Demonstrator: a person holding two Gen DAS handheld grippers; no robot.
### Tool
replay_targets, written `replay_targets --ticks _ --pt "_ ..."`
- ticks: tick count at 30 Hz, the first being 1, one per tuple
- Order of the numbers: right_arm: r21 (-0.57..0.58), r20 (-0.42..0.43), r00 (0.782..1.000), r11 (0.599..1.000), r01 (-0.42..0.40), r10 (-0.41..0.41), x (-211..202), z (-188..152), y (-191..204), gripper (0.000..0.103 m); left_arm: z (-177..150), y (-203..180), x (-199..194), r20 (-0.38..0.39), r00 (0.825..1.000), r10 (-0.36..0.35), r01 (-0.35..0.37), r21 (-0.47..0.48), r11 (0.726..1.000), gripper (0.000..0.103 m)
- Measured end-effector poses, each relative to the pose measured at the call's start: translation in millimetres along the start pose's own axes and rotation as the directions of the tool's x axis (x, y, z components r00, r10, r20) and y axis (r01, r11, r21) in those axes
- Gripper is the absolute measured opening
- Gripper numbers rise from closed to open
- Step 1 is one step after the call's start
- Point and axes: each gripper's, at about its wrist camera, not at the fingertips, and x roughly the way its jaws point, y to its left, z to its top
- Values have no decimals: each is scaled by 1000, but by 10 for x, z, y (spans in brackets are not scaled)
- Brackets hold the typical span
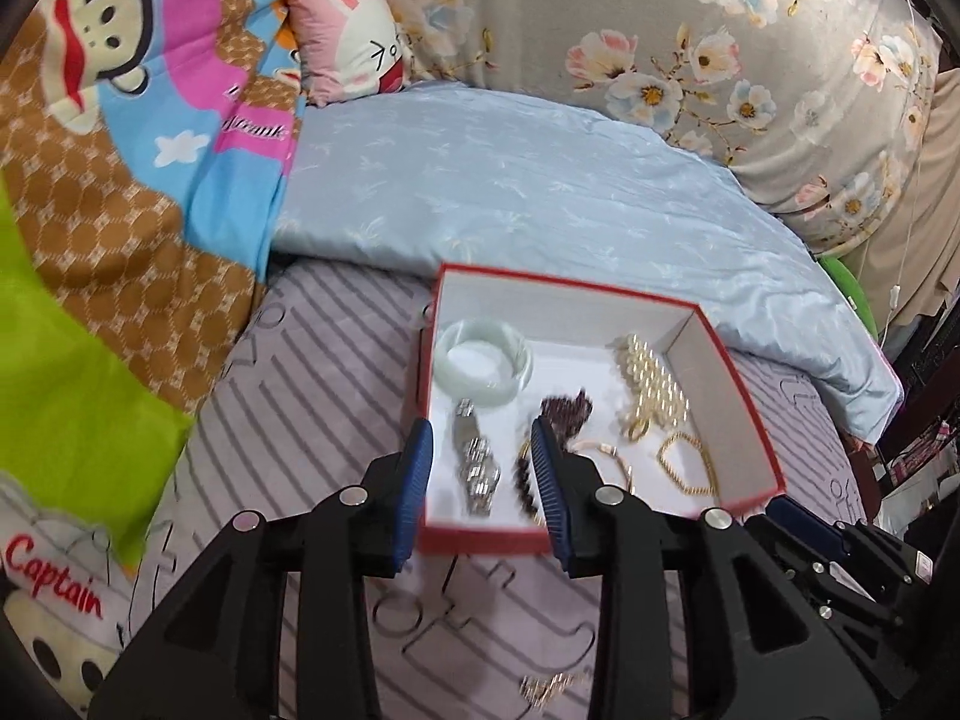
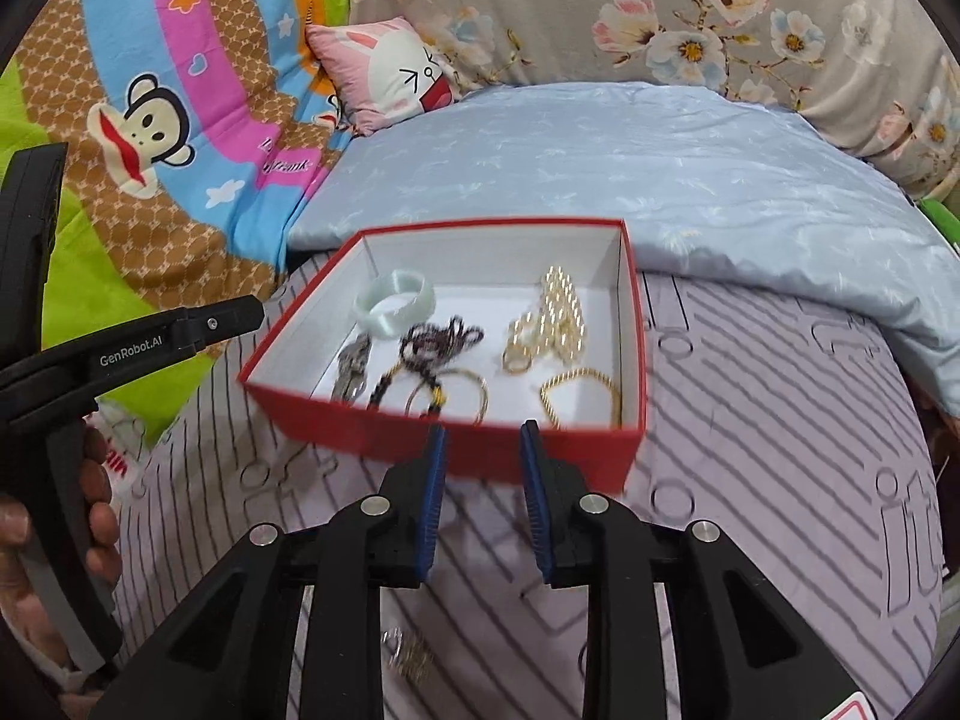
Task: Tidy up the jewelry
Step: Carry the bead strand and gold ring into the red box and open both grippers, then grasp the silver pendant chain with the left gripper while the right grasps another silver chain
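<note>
Lying just ahead of both tools, a red box (image 2: 468, 450) on the bed (image 2: 780, 420) holds the jewelry: jade bangle (image 1: 483, 354), watch (image 1: 477, 468), pearls (image 1: 651, 387). Left tool (image 1: 480, 456) and right tool (image 2: 483, 462) are spread, nothing pinched.

A striped lilac bedsheet (image 1: 312, 372) spreads beneath the tongs. Beyond them lies a folded pale blue quilt (image 1: 540, 192), with a grey floral duvet (image 1: 690, 30) behind it. To their left sit a cartoon monkey blanket (image 1: 120, 120) and a small pink pillow (image 1: 348, 36).

Right hand-held gripper (image 2: 483, 438) hovers empty before the red jewelry box (image 2: 480, 450).
</note>
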Motion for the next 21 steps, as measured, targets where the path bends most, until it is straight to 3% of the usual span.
replay_targets --ticks 8,13,21 --pt "7 -78 997 1000 -26 27 -152 -525 132 25 -550 44 -167 -60 997 41 -40 19 999 33" --pt "0 -131 990 999 -49 48 -93 -806 263 25 -869 61 -232 -96 994 49 -47 23 999 40" --pt "1 -161 986 999 -52 52 81 -912 349 25 -1142 69 -245 -146 989 38 -35 24 999 40"
